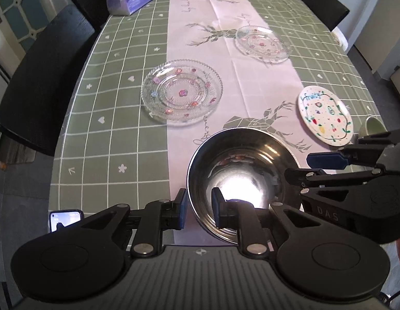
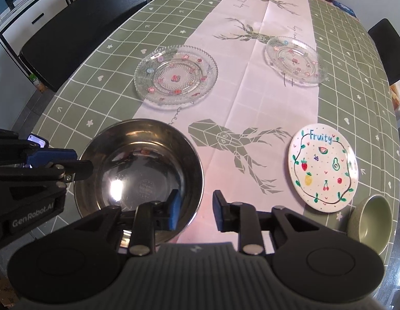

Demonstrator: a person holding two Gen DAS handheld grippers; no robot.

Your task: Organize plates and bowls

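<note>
Nearest the cameras, both grippers straddle the rim of the steel bowl (image 1: 241,178) on the pale runner at the near edge of the table (image 1: 101,118). On the bowl's left side, the left gripper (image 1: 198,206) has one blue pad outside the wall and one inside, with a gap visible on each side, so its jaws stand apart and press on nothing. On the bowl's right side, the right gripper (image 2: 197,210) likewise brackets the rim with slack jaws, one pad inside and one outside.

Beyond the bowl sits the large glass plate (image 2: 175,76), far left of centre, and the smaller glass plate (image 2: 294,60) lies far right. Near right lies the white fruit plate (image 2: 323,170), with a green bowl (image 2: 371,222) just beside its near-right edge.
</note>
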